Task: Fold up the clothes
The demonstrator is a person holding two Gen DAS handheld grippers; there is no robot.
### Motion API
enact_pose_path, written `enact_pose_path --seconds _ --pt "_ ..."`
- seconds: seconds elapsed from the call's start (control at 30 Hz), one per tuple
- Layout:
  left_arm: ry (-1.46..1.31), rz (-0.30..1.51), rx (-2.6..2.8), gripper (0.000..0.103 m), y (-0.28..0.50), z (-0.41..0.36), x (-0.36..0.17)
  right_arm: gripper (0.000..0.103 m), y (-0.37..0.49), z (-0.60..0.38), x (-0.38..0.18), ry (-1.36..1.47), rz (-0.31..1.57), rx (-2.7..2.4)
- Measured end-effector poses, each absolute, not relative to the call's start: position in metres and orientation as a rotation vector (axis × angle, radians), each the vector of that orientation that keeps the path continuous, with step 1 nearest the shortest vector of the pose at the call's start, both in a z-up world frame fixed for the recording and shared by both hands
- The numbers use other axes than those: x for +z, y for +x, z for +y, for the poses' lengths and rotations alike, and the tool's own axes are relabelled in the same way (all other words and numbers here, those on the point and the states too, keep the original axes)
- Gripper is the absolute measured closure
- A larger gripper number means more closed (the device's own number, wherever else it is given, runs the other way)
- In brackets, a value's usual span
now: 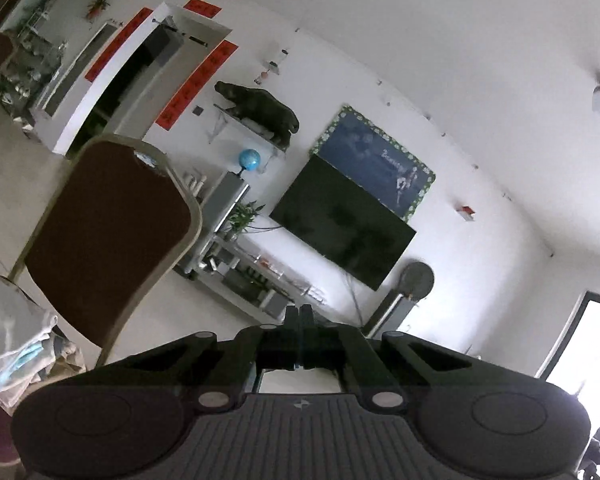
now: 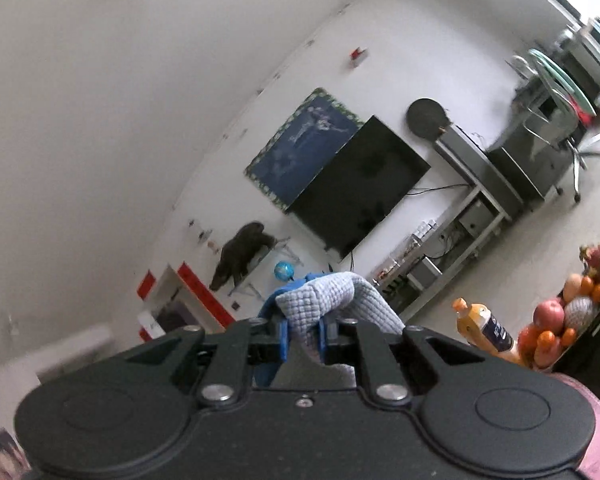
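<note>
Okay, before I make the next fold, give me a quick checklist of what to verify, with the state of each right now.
1. Right gripper has cloth: ok, jaws shut on the pale waffle-textured cloth.
2. Grip is deep enough: cannot tell, the pinch point is bunched.
3. Left gripper has cloth: not ok, jaws shut with nothing between them.
4. Folding surface in view: not ok, both cameras point up at the wall and the television.
5. Cloth hangs free: cannot tell, its lower part is hidden.
6. Nearby juice bottle clear of the cloth: ok, apart.
</note>
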State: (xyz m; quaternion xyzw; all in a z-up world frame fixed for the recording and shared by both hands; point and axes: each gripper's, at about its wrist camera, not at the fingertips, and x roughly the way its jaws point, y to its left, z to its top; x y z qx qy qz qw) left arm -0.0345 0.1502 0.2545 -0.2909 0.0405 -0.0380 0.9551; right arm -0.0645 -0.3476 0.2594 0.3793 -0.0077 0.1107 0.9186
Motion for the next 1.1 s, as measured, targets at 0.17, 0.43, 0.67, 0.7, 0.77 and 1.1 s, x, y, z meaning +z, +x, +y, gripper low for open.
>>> enact_pose_path --seconds 0.17,0.43,0.67,0.7,0.77,1.1 --pt "-0.526 0.254 -0.051 0.103 0.006 0.143 0.214 0.090 -0.009 -0.317 0.247 0.762 0.145 0.206" --pt "-0.428 0.431 -0.069 0.103 0.040 0.136 0.149 0.090 0.006 -0.289 0.301 0.695 0.073 0.211" --pt "-0.430 0.473 -0.047 0.096 0.051 0.149 0.117 0.090 0.037 -0.252 0.351 0.629 -0.091 0.305" --pt "-0.435 0.480 -0.041 0.095 0.049 0.153 0.111 0.090 0.040 -0.248 0.354 0.620 -0.120 0.315" --pt "-0.451 0.497 -0.028 0.089 0.045 0.162 0.097 0.090 0.043 -0.252 0.339 0.635 -0.150 0.324" --pt "-0.508 0.791 0.009 0.084 0.065 0.143 -0.012 0.090 0.078 -0.393 0.039 0.955 0.427 -0.079"
